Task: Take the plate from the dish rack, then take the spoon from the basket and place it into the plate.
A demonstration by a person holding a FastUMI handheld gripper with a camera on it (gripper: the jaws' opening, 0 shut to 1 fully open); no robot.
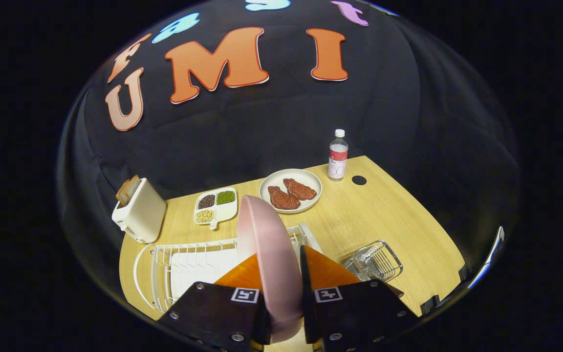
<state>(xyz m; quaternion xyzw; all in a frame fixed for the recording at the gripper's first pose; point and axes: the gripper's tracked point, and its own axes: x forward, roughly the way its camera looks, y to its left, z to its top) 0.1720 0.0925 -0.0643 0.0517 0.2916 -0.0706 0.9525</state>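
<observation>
So the wooden table [359, 215] is carrying a white dish rack [188, 266], a toaster [140, 212], a steak plate [291, 190], a sectioned bean dish [215, 205], a wire basket [374, 261] and a water bottle [338, 155]. The pink plate [271, 254] is standing on edge between the fingers, above the rack, and the gripper [281, 298] is clamping its rim from both sides. It's looking stiff, smooth, probably slippery and breakable, so I'm guessing a rim pinch is the spot.
</observation>
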